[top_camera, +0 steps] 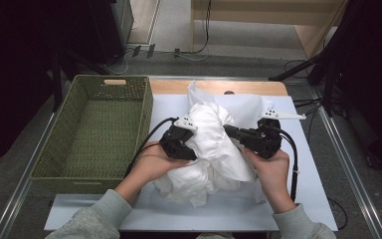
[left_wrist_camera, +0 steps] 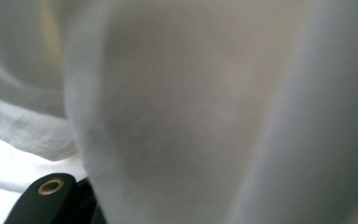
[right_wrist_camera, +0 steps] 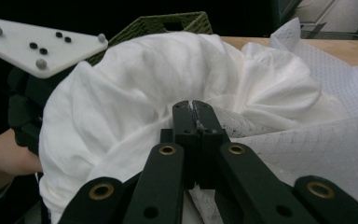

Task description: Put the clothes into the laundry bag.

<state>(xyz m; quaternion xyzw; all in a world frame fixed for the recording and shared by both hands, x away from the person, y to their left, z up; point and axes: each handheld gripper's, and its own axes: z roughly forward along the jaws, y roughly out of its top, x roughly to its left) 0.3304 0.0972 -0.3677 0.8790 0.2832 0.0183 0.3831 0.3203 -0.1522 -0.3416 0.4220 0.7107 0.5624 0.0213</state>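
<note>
**Here: white cloth bunched between both tools, mid-worktop**

Right tool (right_wrist_camera: 193, 109): seen from its own camera, jaws pressed together, tips pinching a fold of the white cloth (right_wrist_camera: 135, 93). The weave reads fine and textured beside the tips. The same view catches my left tool's grey three-cornered plate (right_wrist_camera: 37, 44) at upper left, and my left hand (right_wrist_camera: 2, 158) low at the left edge.

Left tool (top_camera: 191, 142): its own camera is buried in cloth (left_wrist_camera: 177, 116), blurred and too close to focus; a corner of one black jaw shows at the bottom. Jaws part-way closed, I believe, but I cannot tell whether they press on fabric.

High view gives the layout the tool cameras miss. The cloth sits as a loose heap in the middle of the worktop (top_camera: 308, 179), rising between the two tools, with its lower folds spilling toward me. Left tool pushes into the heap's left flank; right tool (top_camera: 229, 130) reaches in level from the right.

Hands: left hand cups its tool from below, right hand (top_camera: 273, 167) grips from behind. Grey sleeves on both forearms.

Surface: pale blue covering, wooden strip at the far edge. A green woven basket (top_camera: 49, 149) stands at the left, just beside the cloth. Grey floor and trailing cables beyond; room dark at both sides.
</note>
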